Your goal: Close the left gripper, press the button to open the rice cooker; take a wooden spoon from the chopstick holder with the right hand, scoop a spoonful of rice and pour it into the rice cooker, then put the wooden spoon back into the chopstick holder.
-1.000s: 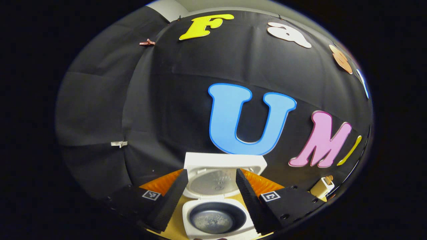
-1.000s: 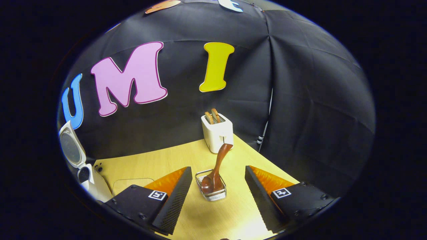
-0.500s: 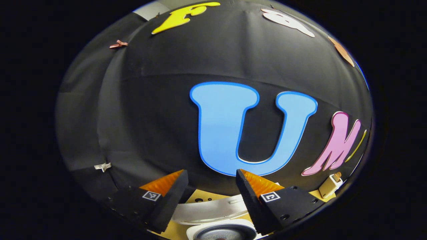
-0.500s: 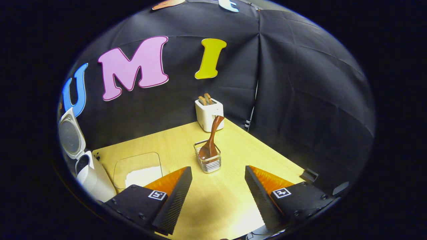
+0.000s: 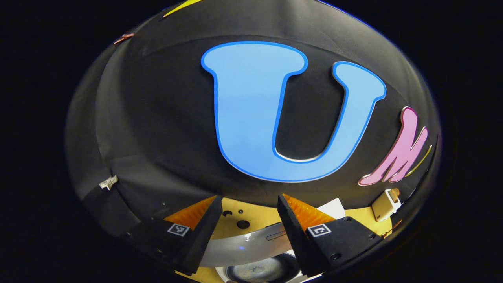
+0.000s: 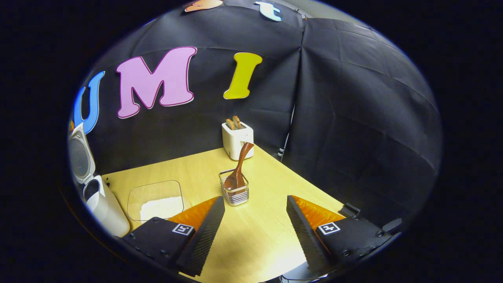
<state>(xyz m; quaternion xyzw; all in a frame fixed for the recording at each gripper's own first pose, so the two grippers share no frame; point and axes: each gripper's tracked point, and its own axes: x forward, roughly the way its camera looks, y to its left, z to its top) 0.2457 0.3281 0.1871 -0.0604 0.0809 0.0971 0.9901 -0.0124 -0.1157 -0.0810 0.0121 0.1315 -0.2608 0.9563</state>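
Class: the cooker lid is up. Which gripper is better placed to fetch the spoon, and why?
Right. The right gripper is open and faces the spoon in its holder; the left gripper sits over the cooker.

Staged kitchen booth, black cloth wall (image 6: pixel 353 118), wooden table (image 6: pixel 259 236), toaster (image 6: pixel 237 139)

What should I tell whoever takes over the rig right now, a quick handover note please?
Left gripper: open, empty, above the rice cooker, whose lid stands open.
Right gripper: open, empty, short of the chopstick holder.
Wooden spoon leans in the holder; rice sits in the clear container beside the cooker. There are grains in the pot.
Done: lid opened. The spoon's state suggests the scoop may be complete; check before repeating.
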